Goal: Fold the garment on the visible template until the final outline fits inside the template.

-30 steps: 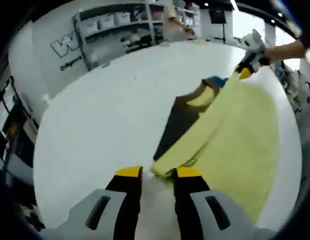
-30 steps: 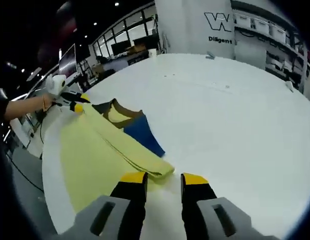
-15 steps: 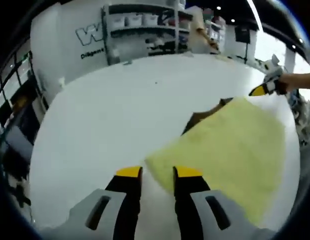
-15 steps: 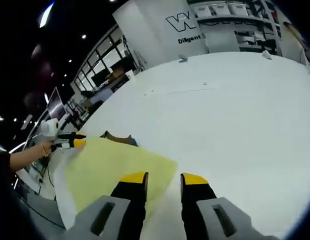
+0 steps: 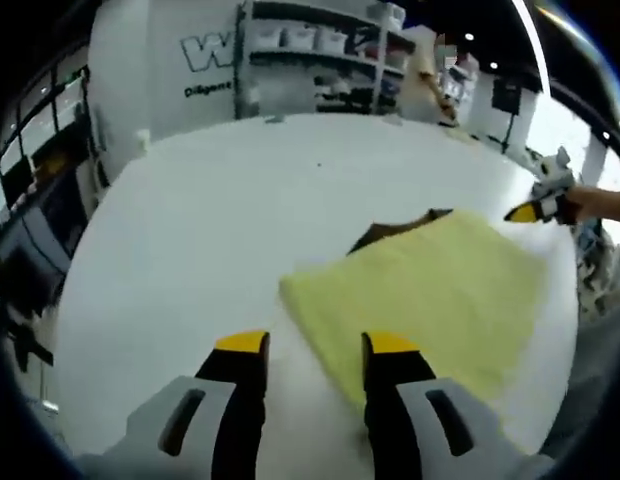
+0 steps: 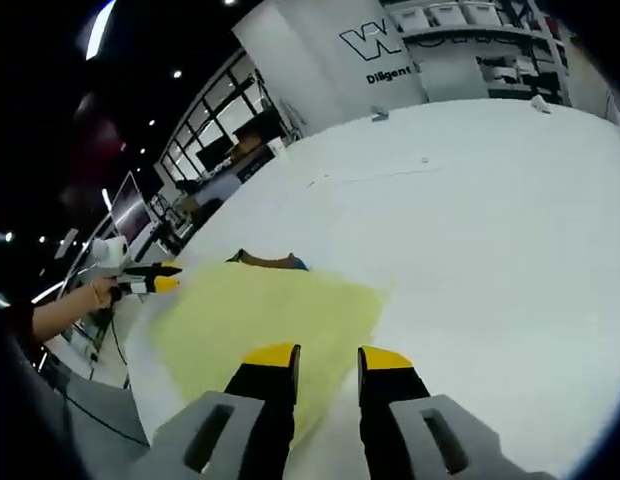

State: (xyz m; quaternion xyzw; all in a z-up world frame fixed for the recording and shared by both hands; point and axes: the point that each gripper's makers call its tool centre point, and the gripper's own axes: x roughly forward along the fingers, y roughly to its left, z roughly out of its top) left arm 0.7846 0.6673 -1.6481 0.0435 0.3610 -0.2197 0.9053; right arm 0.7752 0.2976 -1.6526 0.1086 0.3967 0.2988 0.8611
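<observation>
Pale yellow garment (image 5: 430, 290) lay flat on the white table (image 5: 190, 230), spread as a broad panel, with a dark edge of the template (image 5: 395, 229) peeking out along its far side. In the left gripper view, the left gripper (image 5: 316, 345) hovered above the table with jaws apart and nothing between them, the right jaw over the garment's near corner. The right gripper (image 5: 535, 211) appeared at the garment's far corner, held by a hand (image 5: 602, 203). In the right gripper view, the right gripper's jaws stood parted and empty above the cloth's near edge. The left gripper there sat at the garment's far left corner. Shelving (image 5: 320, 60) lined the wall behind.
</observation>
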